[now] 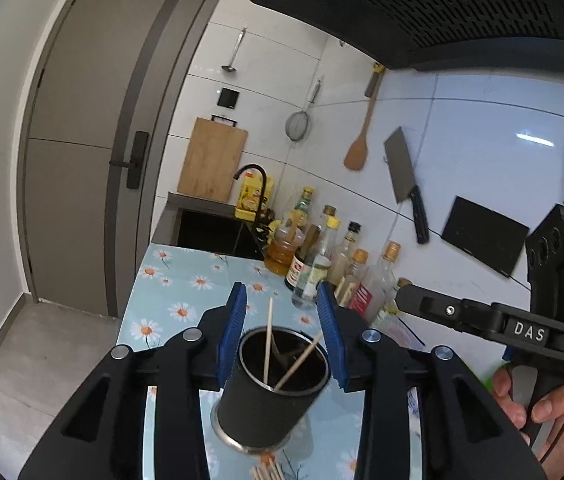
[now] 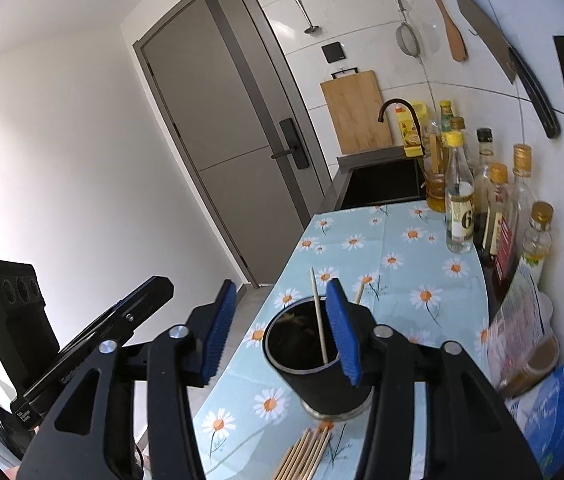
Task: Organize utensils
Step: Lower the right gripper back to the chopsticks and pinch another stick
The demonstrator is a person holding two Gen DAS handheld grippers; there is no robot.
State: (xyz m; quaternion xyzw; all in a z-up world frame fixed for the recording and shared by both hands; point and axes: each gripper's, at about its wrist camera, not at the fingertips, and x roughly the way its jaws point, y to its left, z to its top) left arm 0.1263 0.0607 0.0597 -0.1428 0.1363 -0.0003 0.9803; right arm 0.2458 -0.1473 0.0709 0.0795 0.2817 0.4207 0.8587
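Hovering over the desk (image 2: 402,248), both sets of fingers empty. Left gripper (image 1: 282,334): fingers partly spread, nothing between the pads; the black cup (image 1: 270,396) shows in the gap but stands below and beyond them, untouched. Right gripper (image 2: 282,330): fingers also partly spread and bare; the cup (image 2: 318,364) sits under its right-hand finger, not clamped.

Cup upright on the flowered cloth, two chopsticks (image 1: 268,340) already in it, leaning apart, tips up.

The bundle of loose chopsticks (image 2: 302,456) lies flat on the desk, nearer than the cup, just below and behind both fingertips. In the right wrist view it lies between the two fingers, low in frame, long axis running roughly along the pointing line, slanting right toward the cup. In the left wrist view only the ends (image 1: 268,472) show at the bottom edge.

Judgement: right gripper better placed for the next pick. It would need to draw back and dip, closing across the sticks, not along them. Cup close by: risk of knocking it.
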